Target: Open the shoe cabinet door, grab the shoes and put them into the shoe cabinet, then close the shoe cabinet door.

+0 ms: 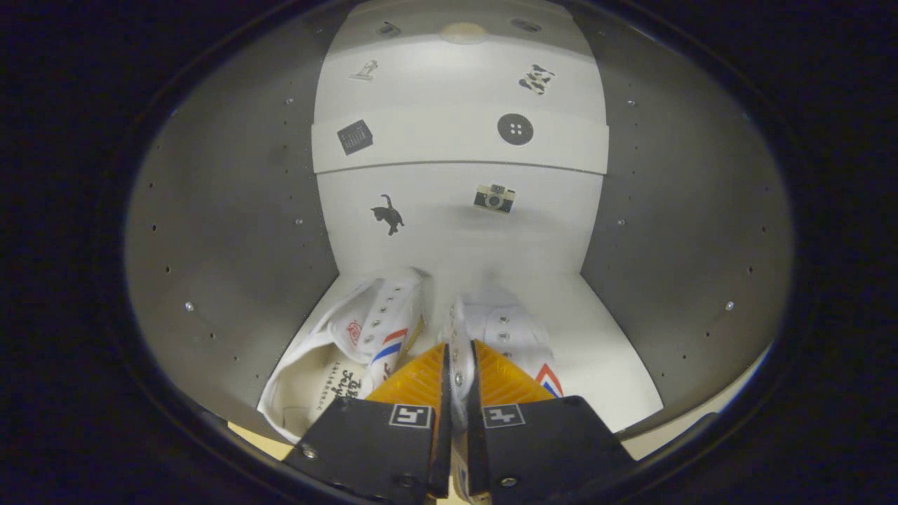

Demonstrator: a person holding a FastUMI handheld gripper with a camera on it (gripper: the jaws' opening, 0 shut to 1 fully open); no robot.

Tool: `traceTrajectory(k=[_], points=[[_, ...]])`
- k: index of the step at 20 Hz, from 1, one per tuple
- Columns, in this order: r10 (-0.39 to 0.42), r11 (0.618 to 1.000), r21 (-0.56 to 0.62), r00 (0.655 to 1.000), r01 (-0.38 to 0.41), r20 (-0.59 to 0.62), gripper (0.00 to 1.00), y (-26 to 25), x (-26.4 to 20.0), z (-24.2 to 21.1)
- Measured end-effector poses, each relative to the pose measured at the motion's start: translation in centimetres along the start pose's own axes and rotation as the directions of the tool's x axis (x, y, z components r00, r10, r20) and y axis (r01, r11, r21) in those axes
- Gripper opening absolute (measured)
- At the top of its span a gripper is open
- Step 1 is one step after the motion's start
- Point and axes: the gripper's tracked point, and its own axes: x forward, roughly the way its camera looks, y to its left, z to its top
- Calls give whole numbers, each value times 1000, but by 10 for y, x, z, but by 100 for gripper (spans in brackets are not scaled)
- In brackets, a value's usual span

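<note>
I am looking into the open shoe cabinet point(231, 231), with grey side walls and a white back panel. Two white canvas shoes with red and blue stripes rest on its white floor. The left shoe point(351, 344) lies just ahead of the left finger, its opening facing me. My gripper point(459, 365) is shut on the right shoe point(505, 330), both fingers pinching the thin eyelet edge of its upper between them. The heel part of that shoe is hidden behind the fingers.
A white shelf point(456, 140) crosses the cabinet above the shoes. Small stickers dot the back panel: a cat point(388, 214), a camera point(494, 198), a button point(515, 129). The side walls carry rows of peg holes. Bare white floor point(610, 372) lies right of the shoes.
</note>
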Motion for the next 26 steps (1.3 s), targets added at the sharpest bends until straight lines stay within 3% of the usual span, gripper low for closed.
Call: traceTrajectory(k=[6, 11, 13, 17, 23, 26], points=[[8, 1000, 23, 998, -9, 62, 51, -6, -38, 0], [14, 1000, 13, 986, -16, 168, 84, -12, -106, -7], [64, 997, 26, 975, -71, 212, 89, -3, -144, -15], [63, 998, 11, 964, -68, 259, 98, -8, -225, -46], [34, 999, 4, 934, -38, 356, 98, -28, -360, -95], [59, 996, 38, 929, -79, 365, 98, -37, -419, -122]])
